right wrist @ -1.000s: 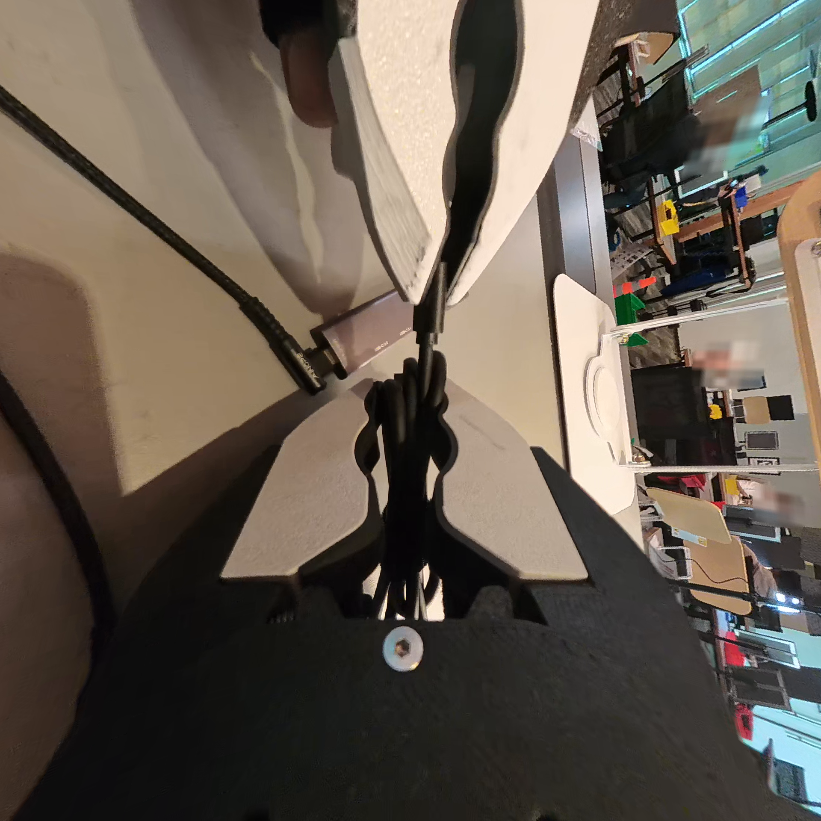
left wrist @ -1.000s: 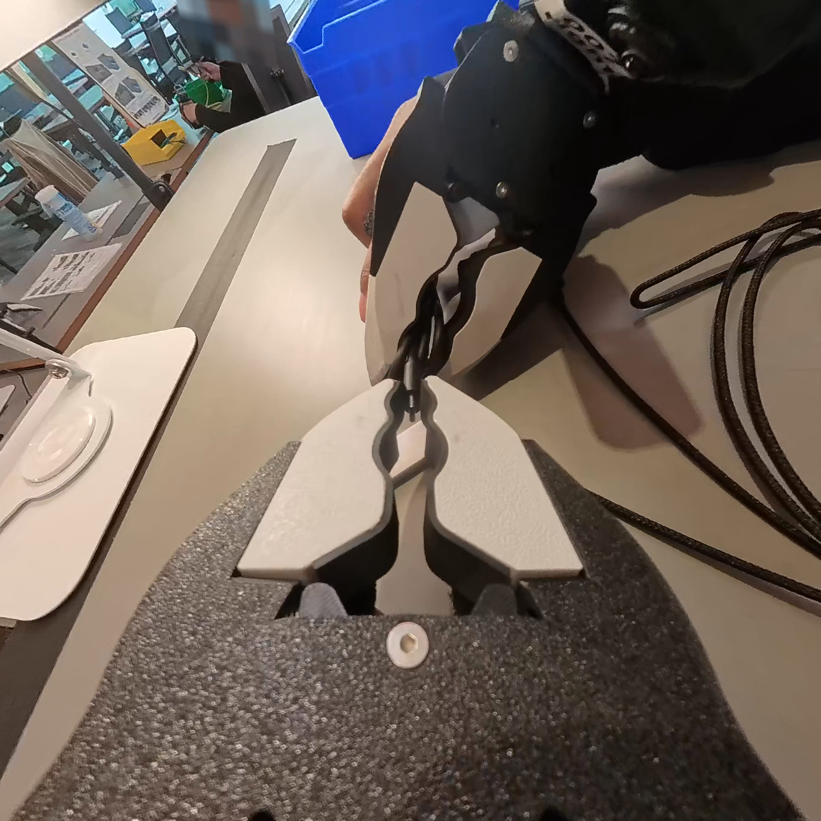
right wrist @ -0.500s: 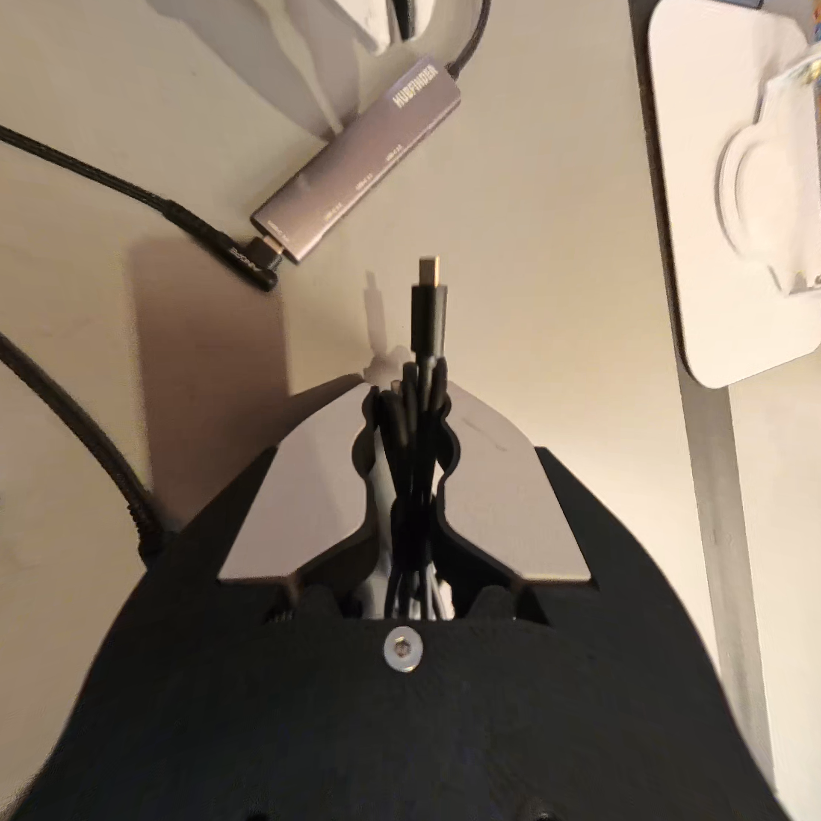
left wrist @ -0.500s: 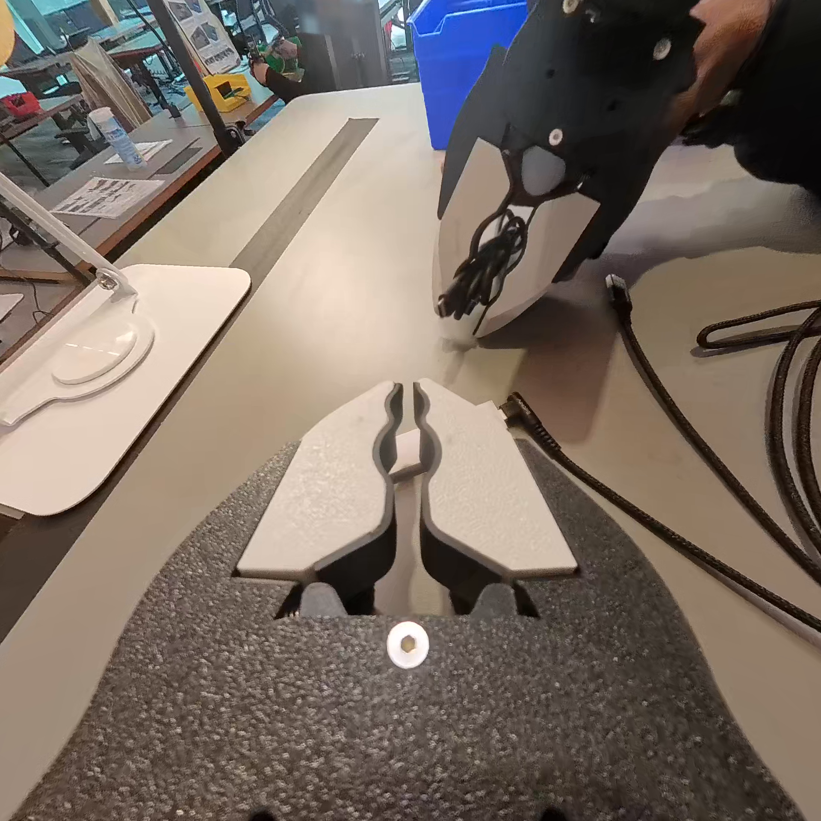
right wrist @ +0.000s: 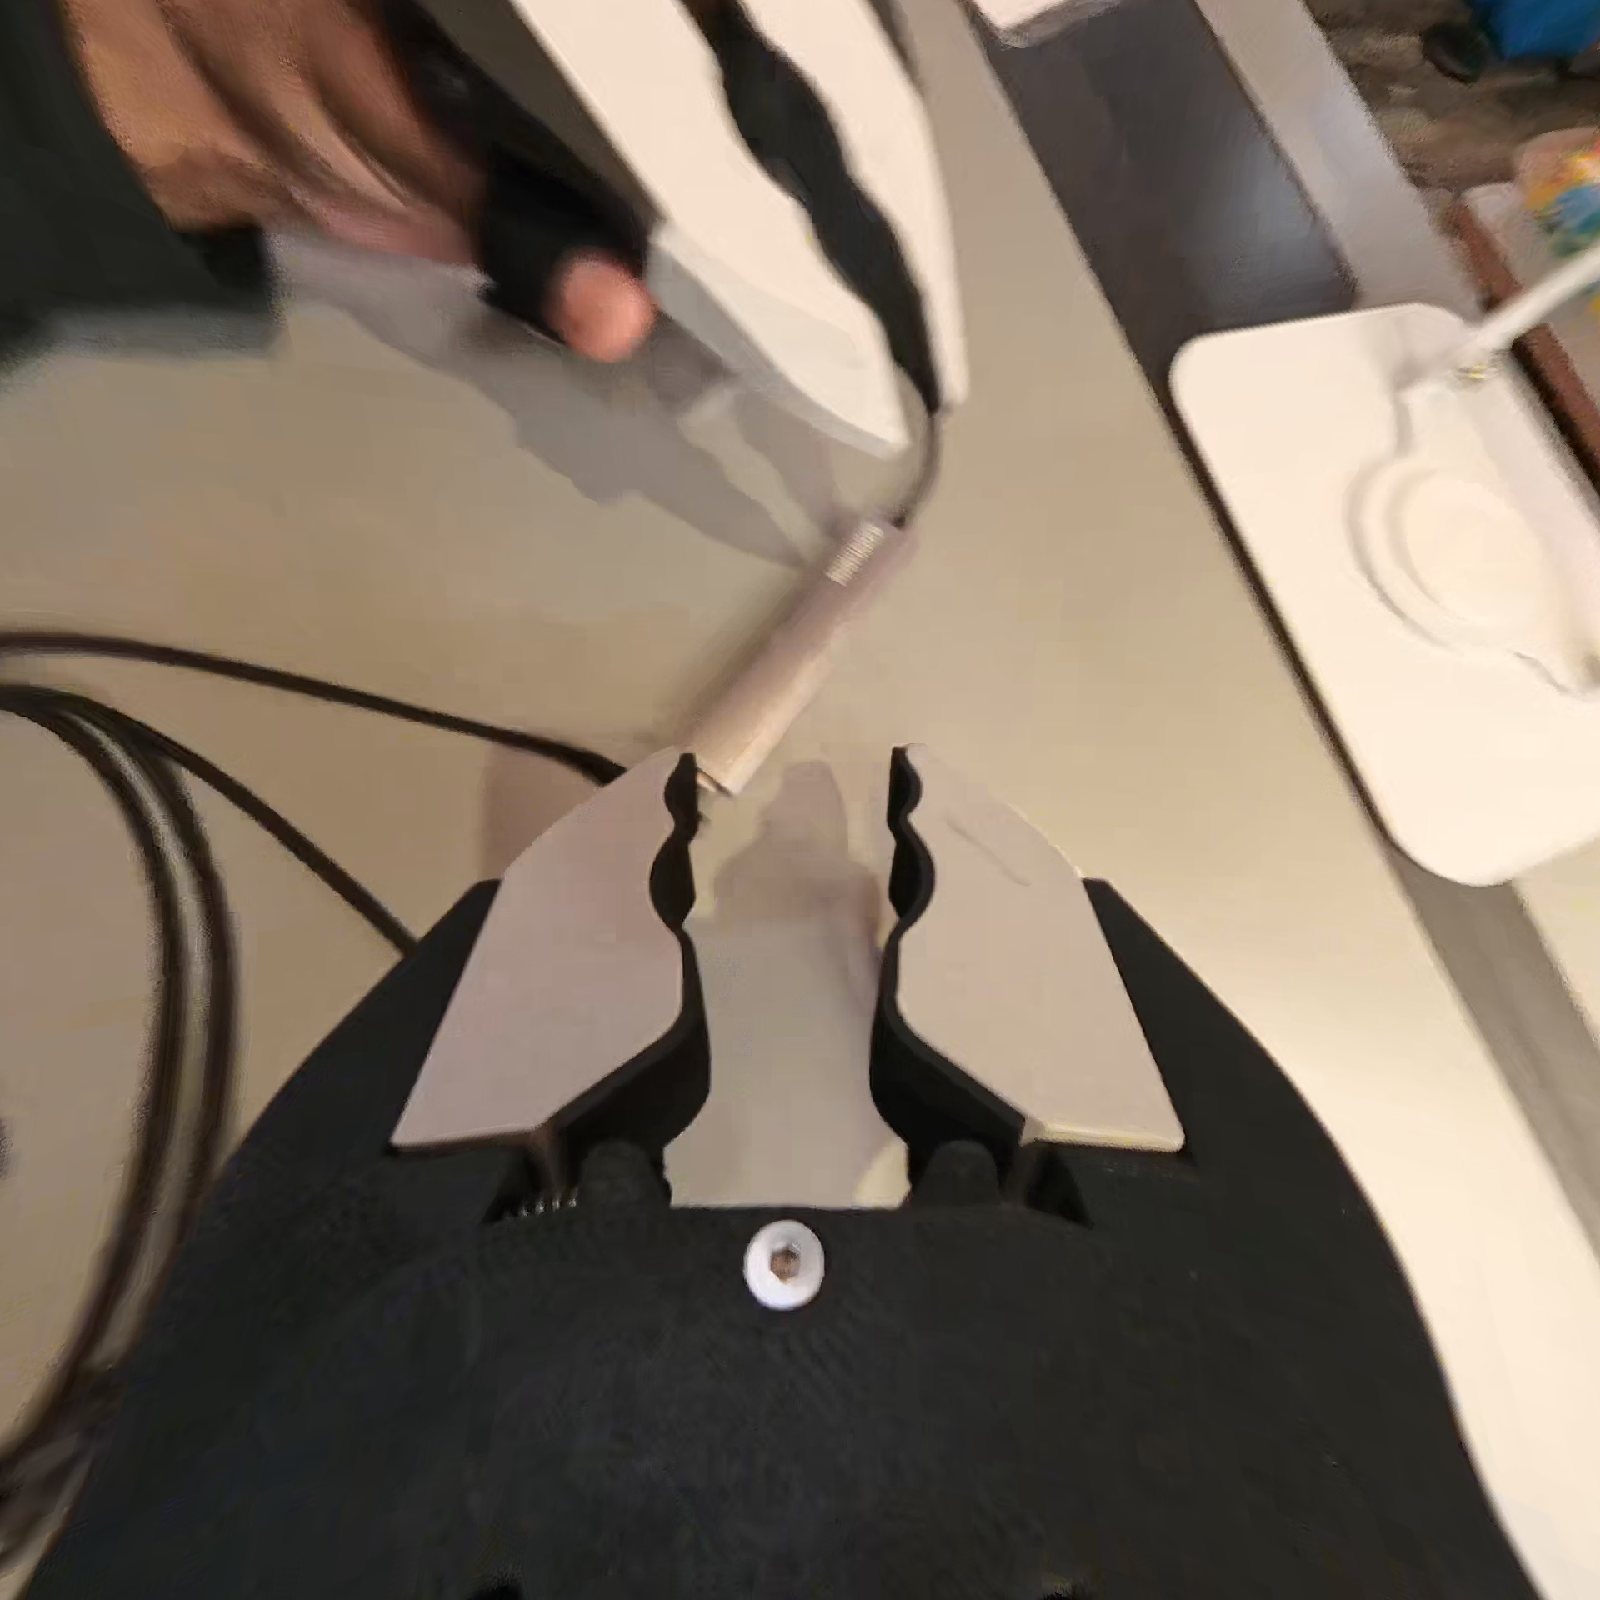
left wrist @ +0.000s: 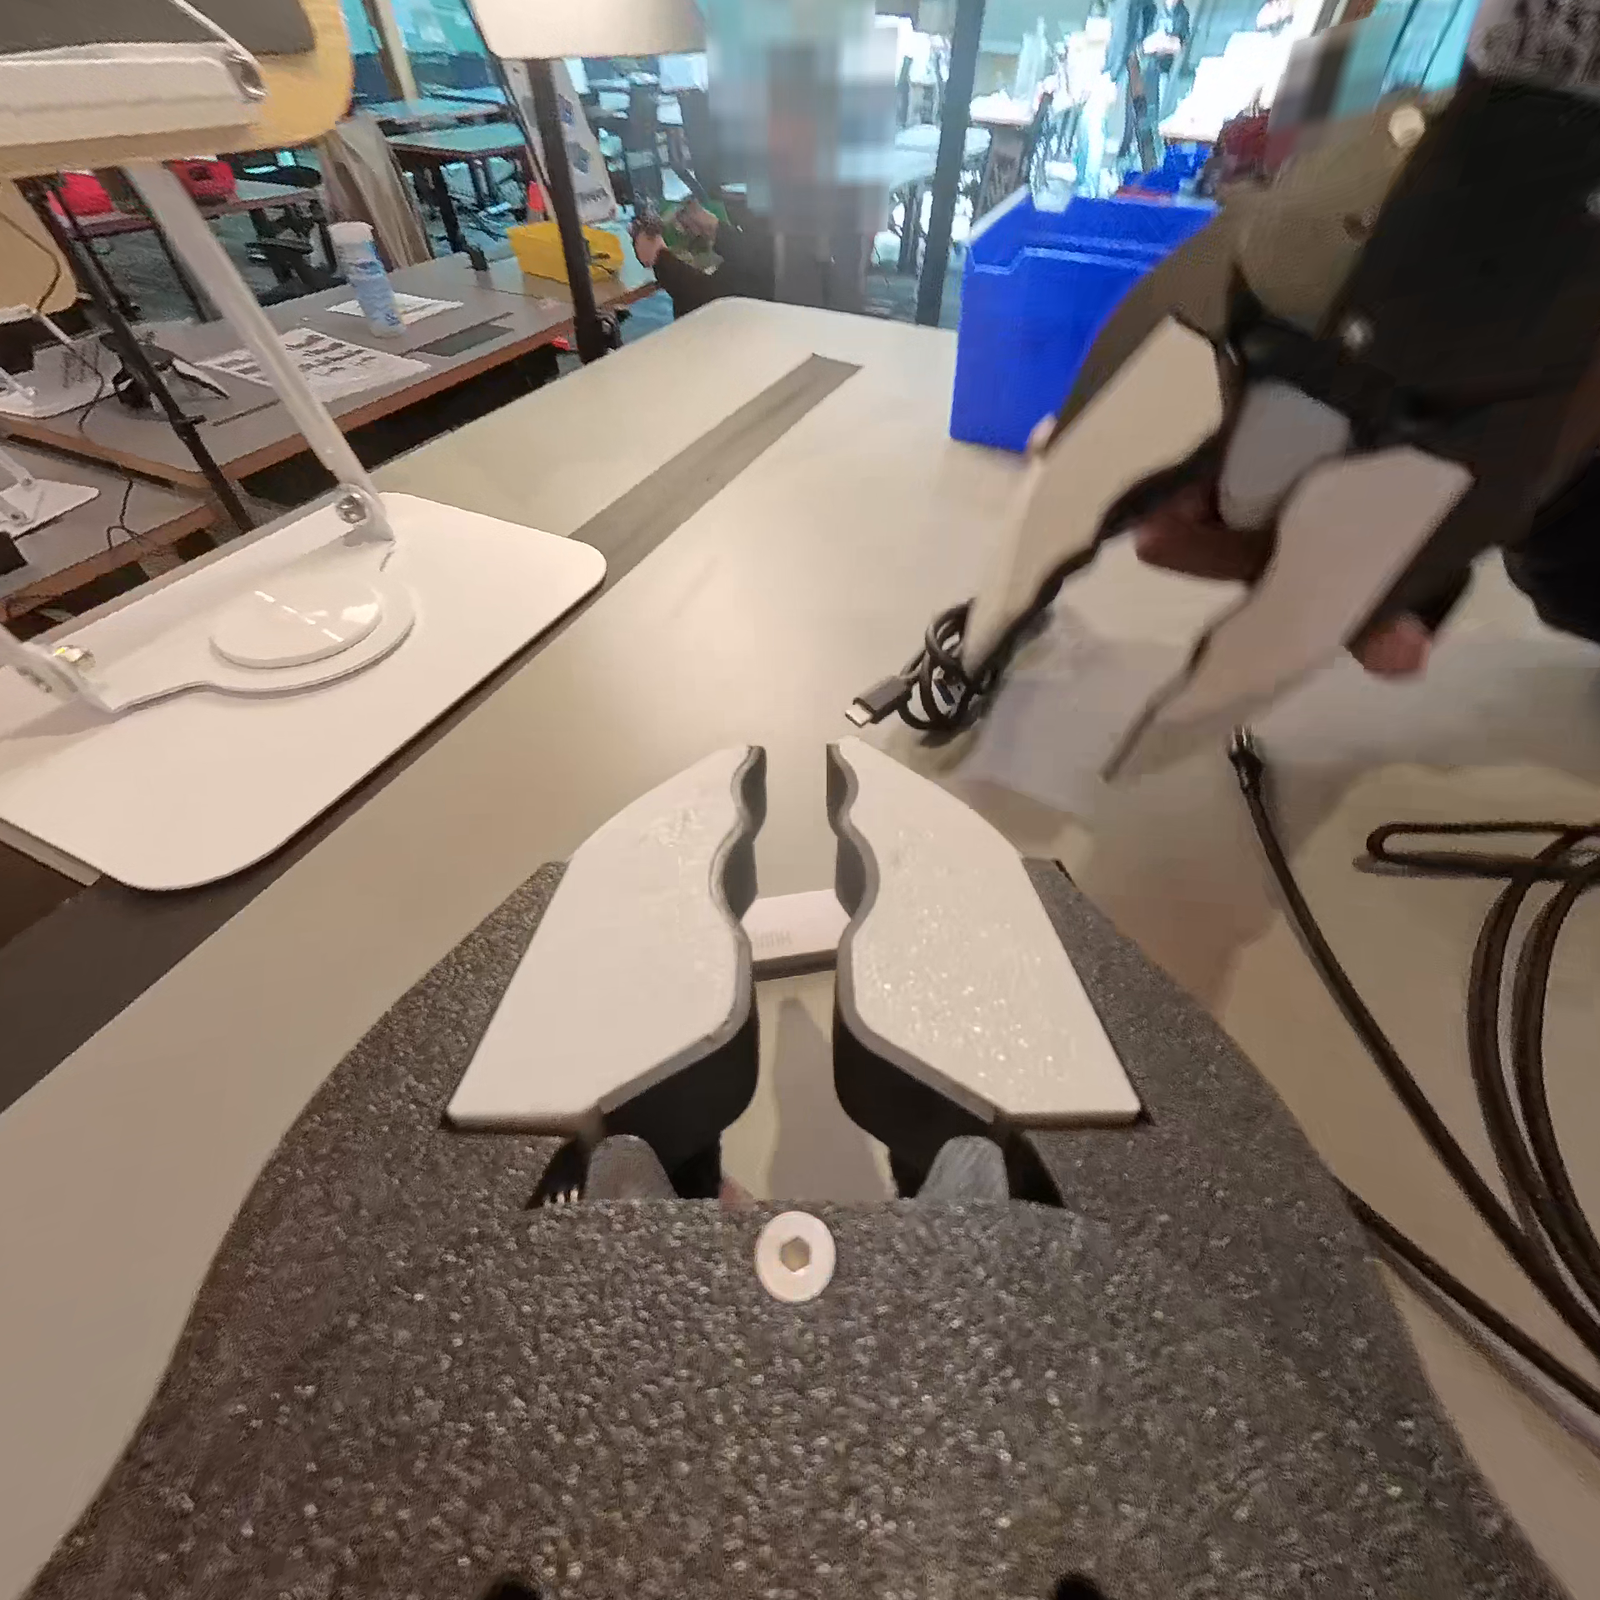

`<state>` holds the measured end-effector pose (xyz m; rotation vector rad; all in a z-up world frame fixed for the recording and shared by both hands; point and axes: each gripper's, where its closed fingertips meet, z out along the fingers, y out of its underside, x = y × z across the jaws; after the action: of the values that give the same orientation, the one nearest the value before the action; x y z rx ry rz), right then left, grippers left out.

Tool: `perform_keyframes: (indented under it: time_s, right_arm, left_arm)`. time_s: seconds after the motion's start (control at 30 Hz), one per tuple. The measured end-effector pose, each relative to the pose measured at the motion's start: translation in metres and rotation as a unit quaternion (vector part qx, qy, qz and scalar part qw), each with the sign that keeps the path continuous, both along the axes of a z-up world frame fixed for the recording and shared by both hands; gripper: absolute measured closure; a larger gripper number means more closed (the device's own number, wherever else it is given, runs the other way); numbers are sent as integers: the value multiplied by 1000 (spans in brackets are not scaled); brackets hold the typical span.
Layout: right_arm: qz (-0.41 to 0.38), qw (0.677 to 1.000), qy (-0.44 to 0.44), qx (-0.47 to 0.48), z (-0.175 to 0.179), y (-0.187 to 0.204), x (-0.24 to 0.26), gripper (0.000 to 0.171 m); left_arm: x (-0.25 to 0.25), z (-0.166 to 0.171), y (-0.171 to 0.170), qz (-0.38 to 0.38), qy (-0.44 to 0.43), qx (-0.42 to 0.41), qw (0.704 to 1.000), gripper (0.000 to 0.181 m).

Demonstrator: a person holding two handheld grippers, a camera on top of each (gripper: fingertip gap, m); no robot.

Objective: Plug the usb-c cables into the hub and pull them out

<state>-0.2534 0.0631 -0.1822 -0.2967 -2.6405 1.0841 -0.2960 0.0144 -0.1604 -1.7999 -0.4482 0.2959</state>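
Note:
My left gripper [left wrist: 795, 758] has its jaws nearly together. The silver hub [left wrist: 792, 939] shows just under them. In the right wrist view the hub [right wrist: 770, 684] hangs slanted from its short cable, which runs up into the left gripper's tips [right wrist: 922, 424]. My right gripper [right wrist: 792, 762] is open and empty, just in front of the hub's lower end. In the left wrist view it [left wrist: 1048, 706] hovers over a coiled black USB-C cable bundle [left wrist: 939, 684] lying on the table, plug [left wrist: 874, 703] pointing left.
A long braided black cable [left wrist: 1515, 952] loops on the table at the right and also shows in the right wrist view [right wrist: 173, 866]. A white lamp base [left wrist: 260, 693] stands at the left. A blue bin [left wrist: 1039, 329] sits at the back. A dark strip [left wrist: 719, 450] runs along the table. Some 8 cm of space lies between my two pairs of fingers. Between my right fingertips and the hub [right wrist: 770, 684] there is roughly 6 cm.
My right gripper has opened and let go of the coiled cable bundle, which now lies on the table. My left gripper has tipped upward with the hub still under its fingers.

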Motion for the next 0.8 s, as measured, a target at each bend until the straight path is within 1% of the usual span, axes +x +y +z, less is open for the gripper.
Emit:
perform_keyframes:
  time_s: [0.1,0.13,0.2,0.27,0.33,0.37,0.43,0.53,0.67,0.73,0.8]
  right_arm:
    - [-52,998,-37,27,-21,-21,4,126]
    - [-84,994,-52,37,-30,-21,1,126]
    - [-129,987,-90,29,-43,-23,-3,123]
    - [-148,981,-121,24,-51,-24,-3,121]
    - [-159,979,-124,28,-56,-26,-3,123]
    - [-165,979,-114,30,-56,-27,-5,128]
    - [-173,978,-112,26,-56,-31,-6,147]
    - [-175,979,-102,26,-56,-33,-8,148]
    - [-196,977,-88,-10,-50,-28,-19,149]
    - [-203,975,-79,-42,-41,-27,-25,149]
    - [-208,974,-76,-58,-36,-26,-28,149]
  left_arm:
    - [-5,7,-6,15,-18,36,999,164]
    - [-6,8,-8,17,-23,45,999,163]
    - [-7,9,-9,19,-29,55,998,162]
    - [-7,9,-9,18,-35,58,998,162]
    - [-8,9,-9,18,-41,60,997,161]
    - [-8,9,-9,18,-45,62,997,161]
    - [-8,11,-8,14,-55,77,995,160]
    - [-7,23,-8,5,-74,128,989,160]
    - [-11,37,-13,7,-111,208,972,158]
    - [-17,35,-17,21,-152,229,961,155]
    - [-23,21,-18,38,-207,225,951,151]
